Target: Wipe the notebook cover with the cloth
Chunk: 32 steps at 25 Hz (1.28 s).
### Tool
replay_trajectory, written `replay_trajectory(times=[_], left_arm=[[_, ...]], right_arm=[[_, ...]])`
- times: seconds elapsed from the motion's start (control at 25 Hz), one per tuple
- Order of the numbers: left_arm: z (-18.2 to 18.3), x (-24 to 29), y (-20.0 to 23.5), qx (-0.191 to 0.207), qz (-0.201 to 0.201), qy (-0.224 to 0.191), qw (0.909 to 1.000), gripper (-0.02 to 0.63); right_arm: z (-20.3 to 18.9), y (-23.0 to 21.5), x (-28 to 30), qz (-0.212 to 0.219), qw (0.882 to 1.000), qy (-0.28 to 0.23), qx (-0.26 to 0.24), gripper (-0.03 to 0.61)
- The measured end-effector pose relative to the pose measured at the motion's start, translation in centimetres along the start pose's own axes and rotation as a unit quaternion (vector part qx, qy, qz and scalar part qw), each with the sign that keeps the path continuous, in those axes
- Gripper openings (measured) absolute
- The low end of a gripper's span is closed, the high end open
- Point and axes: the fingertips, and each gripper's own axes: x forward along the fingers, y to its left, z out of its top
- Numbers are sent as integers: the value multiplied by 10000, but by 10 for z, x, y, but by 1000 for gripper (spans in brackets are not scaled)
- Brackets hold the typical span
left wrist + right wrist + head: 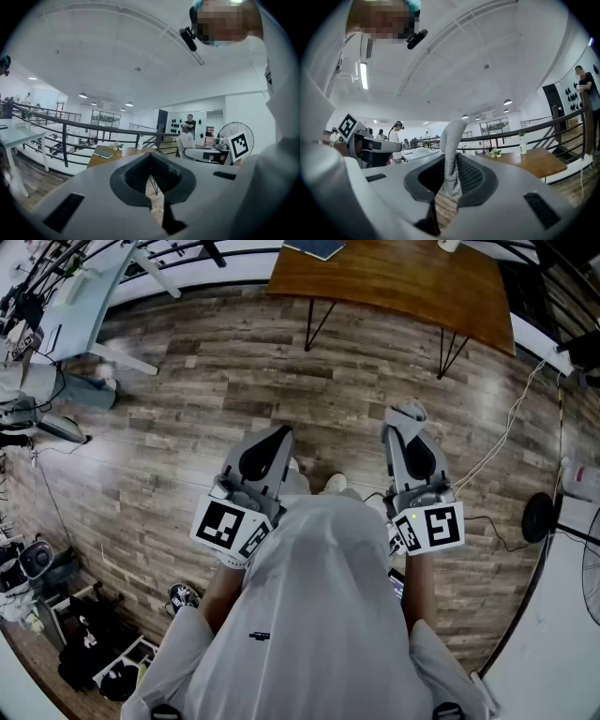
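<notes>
Cloth [452, 140] | clamped in right hand-held gripper [449, 183] | notebook [315, 247] well ahead

The head camera looks steeply down from above the person onto the floor [187, 381], with the left gripper [278, 434] and right gripper [405, 418] close beneath it. Each gripper camera sits low behind its jaws, tilted up toward the ceiling [117, 56]. All three views catch the wooden table [394, 277]. Each gripper view also shows the other's marker cube [239, 146].
</notes>
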Motion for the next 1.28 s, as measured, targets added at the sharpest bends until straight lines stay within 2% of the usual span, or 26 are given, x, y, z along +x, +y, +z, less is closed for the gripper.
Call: replay_trajectory(times=[0.2, 0.36, 0.72, 1.04, 1.28], left_arm=[[-3, 9, -5, -14, -10, 6, 10000, 18], [-3, 21, -15, 18, -55, 26, 10000, 18], [-9, 50, -26, -6, -147, 139, 9998, 18], [-11, 74, -4, -153, -151, 190, 9996, 18], [-6, 111, 29, -213, -237, 193, 9993, 18]], right_arm=[[-1, -14, -8, -173, 9997, 32, -141, 61], [1, -25, -16, -239, 9997, -55, -10, 61], [-10, -43, -13, -12, 9997, 8, 231, 67], [-4, -57, 13, 96, 9996, 8, 259, 69], [5, -79, 58, 74, 9998, -7, 193, 69]])
